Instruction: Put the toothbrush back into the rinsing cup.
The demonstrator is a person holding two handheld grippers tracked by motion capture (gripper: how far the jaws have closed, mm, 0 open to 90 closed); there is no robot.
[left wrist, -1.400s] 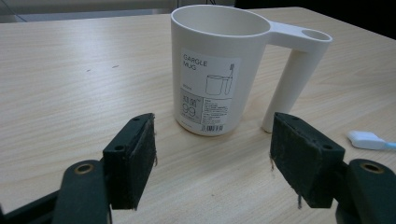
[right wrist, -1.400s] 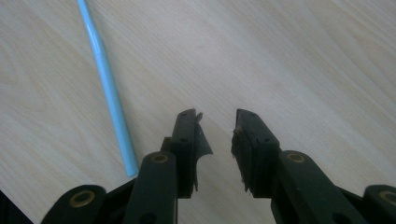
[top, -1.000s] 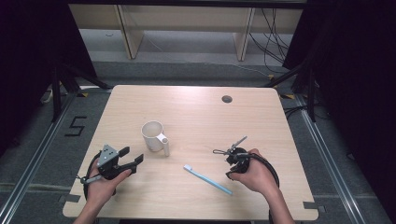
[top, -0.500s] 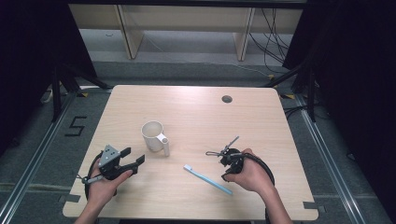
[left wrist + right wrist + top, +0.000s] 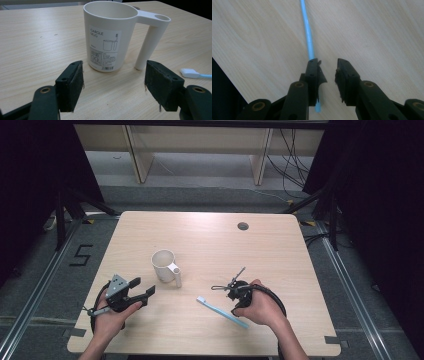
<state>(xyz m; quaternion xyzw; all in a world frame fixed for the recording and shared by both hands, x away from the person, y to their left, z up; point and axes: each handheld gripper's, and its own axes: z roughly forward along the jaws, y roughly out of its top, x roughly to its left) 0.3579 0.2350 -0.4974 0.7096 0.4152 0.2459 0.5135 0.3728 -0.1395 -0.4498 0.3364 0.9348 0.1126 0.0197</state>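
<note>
A white gargle mug (image 5: 164,265) stands upright near the table's middle, its handle (image 5: 150,42) toward the right. My left gripper (image 5: 144,286) rests low on the table just short of it, open wide with the mug (image 5: 107,37) straight ahead beyond its jaws (image 5: 113,66). A light blue toothbrush (image 5: 221,310) lies flat, white head (image 5: 189,73) toward the mug. My right gripper (image 5: 239,306) points down over its handle. It is open with a narrow, empty gap (image 5: 328,63). The blue handle (image 5: 308,37) runs under the left jaw, outside the gap.
The wooden table (image 5: 210,240) has a round cable hole (image 5: 243,226) at the back right. Its front edge lies close to both hands. Dark floor and shelving legs surround it.
My right gripper has shifted left, closer over the toothbrush. The left gripper, mug and toothbrush have stayed put.
</note>
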